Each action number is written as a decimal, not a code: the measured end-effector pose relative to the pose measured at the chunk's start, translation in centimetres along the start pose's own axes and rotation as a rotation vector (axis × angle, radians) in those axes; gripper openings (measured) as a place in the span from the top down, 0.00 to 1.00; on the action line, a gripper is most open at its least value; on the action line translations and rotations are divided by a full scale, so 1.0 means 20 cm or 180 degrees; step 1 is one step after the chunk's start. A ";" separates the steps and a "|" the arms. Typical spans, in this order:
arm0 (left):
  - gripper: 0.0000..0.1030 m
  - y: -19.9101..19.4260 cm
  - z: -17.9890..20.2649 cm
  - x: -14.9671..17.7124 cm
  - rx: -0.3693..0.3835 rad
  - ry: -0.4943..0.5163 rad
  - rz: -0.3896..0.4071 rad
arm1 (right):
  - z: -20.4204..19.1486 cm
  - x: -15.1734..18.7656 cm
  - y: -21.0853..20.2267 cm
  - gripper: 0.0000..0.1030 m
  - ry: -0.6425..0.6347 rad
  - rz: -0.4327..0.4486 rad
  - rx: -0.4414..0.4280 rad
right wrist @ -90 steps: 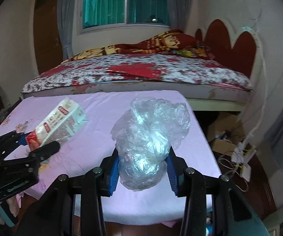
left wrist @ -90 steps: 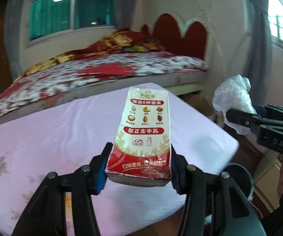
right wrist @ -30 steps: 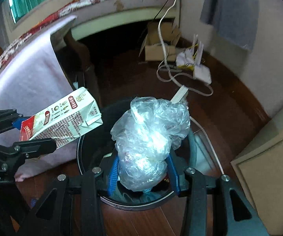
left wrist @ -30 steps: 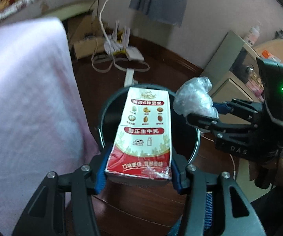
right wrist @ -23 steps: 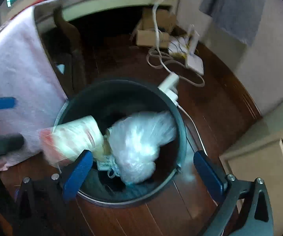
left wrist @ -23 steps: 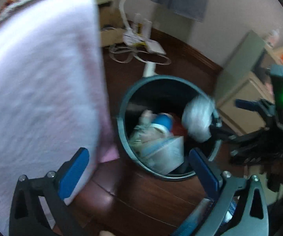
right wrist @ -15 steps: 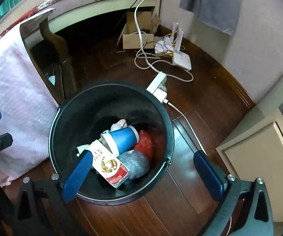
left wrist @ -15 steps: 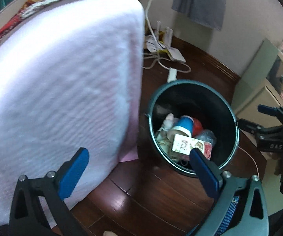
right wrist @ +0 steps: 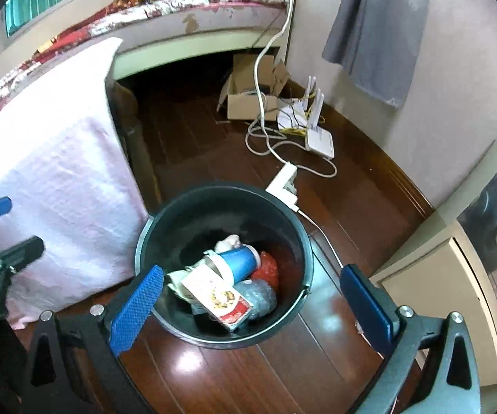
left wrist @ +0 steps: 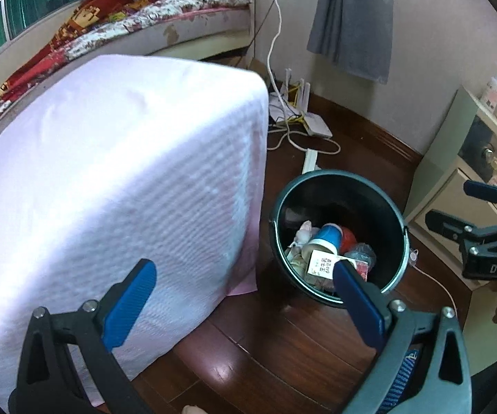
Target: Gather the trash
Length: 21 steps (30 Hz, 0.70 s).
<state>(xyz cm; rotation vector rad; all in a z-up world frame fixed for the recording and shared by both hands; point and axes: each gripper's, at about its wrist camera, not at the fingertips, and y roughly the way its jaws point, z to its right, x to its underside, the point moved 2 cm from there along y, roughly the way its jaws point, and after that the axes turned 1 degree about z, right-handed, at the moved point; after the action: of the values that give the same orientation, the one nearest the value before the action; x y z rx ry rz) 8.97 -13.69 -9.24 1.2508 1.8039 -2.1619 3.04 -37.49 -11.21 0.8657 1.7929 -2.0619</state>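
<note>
Both grippers hang over the dark wooden floor [right wrist: 234, 376] with jaws spread wide and holding nothing, the left gripper [left wrist: 245, 303] beside the pink-covered bench [left wrist: 110, 179] and the right gripper [right wrist: 252, 302] directly above the black bin [right wrist: 293, 227]. Inside the bin lie the milk carton [right wrist: 219, 298], with the crumpled plastic bag [right wrist: 260, 296] just beside it, a blue paper cup [right wrist: 236, 262] and a red wrapper [right wrist: 269, 269]. Beyond the bin a white power strip [right wrist: 283, 179] and cables lie on the floor near a cardboard box [right wrist: 248, 103].
</note>
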 end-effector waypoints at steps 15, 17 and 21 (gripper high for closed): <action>0.01 -0.44 -0.07 0.01 -0.0166 -0.0067 0.0412 | -0.21 -0.04 -0.63 0.00 0.0010 0.0511 0.0057; 0.01 -0.50 -0.06 0.00 -0.0174 -0.0076 0.0488 | -0.22 -0.03 -0.70 0.00 0.0012 0.0575 0.0054; 0.01 -0.62 -0.05 -0.01 -0.0177 -0.0061 0.0660 | -0.24 -0.04 -0.83 0.00 0.0047 0.0674 0.0077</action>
<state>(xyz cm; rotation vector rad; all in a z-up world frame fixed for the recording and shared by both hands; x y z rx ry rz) 3.20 -9.12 0.79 1.3340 1.6339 -1.9926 -4.58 -29.74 2.32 1.0319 1.6094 -1.9509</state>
